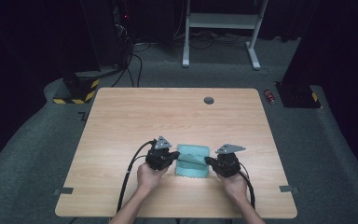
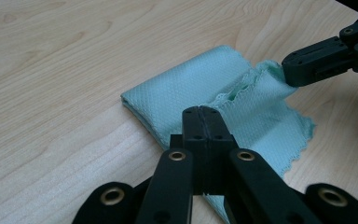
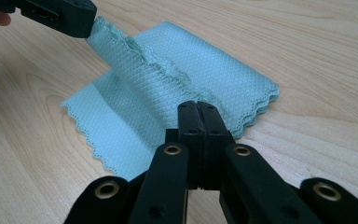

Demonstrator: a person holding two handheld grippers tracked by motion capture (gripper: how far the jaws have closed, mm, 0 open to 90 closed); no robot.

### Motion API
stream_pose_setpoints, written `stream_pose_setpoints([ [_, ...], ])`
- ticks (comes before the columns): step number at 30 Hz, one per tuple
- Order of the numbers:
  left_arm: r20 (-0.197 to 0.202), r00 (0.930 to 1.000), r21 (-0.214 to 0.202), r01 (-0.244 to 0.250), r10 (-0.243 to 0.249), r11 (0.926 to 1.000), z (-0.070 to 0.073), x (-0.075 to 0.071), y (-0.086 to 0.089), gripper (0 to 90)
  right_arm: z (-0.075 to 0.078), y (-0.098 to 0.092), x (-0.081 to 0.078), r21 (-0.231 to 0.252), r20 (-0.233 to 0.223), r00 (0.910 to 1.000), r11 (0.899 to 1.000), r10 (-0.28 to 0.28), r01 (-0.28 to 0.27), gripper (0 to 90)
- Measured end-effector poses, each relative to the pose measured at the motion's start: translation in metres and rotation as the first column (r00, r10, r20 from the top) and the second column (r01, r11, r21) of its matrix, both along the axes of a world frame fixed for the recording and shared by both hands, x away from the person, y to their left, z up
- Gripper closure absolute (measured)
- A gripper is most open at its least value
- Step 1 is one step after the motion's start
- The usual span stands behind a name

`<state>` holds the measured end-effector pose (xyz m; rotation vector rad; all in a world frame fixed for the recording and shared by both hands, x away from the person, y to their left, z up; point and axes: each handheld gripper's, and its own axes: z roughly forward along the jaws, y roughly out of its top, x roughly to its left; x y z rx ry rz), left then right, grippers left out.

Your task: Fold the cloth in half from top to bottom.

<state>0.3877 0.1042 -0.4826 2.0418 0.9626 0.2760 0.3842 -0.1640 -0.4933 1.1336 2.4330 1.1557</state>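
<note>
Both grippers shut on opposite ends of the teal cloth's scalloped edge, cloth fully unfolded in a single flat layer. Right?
Not quite. The cloth is folded: the right gripper view shows stacked layers at its far corner. The rest holds: left gripper and right gripper are each shut on an end of the scalloped edge.

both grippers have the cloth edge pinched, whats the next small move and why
Probably carry both grippers together across the cloth to lay the raised edge flat as a fold. The left gripper and right gripper are each shut on an end of that scalloped edge, which stands lifted while the rest lies flat on the table.
</note>
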Motion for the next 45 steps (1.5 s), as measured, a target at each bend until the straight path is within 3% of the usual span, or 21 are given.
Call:
stream_pose_setpoints([
  [8, 0.006, 1.0000, 0.019, 0.007, -0.007, 0.9998, -0.004, -0.004, 0.002, 89.9, -0.004, 0.001, -0.003, -0.004, 0.005, 0.9998, 1.000, 0.018, -0.018, 89.8],
  [26, -0.026, 0.9995, 0.028, 0.019, -0.019, 0.9994, -0.017, -0.008, 0.000, 89.9, -0.011, 0.000, -0.008, -0.004, 0.018, 0.9995, 1.000, 0.025, -0.025, 89.6],
  [45, -0.036, 0.9989, 0.054, 0.033, -0.031, 0.9980, -0.022, -0.012, -0.003, 89.7, -0.018, -0.002, -0.016, -0.013, 0.015, 0.9994, 0.999, 0.032, -0.032, 89.4],
])
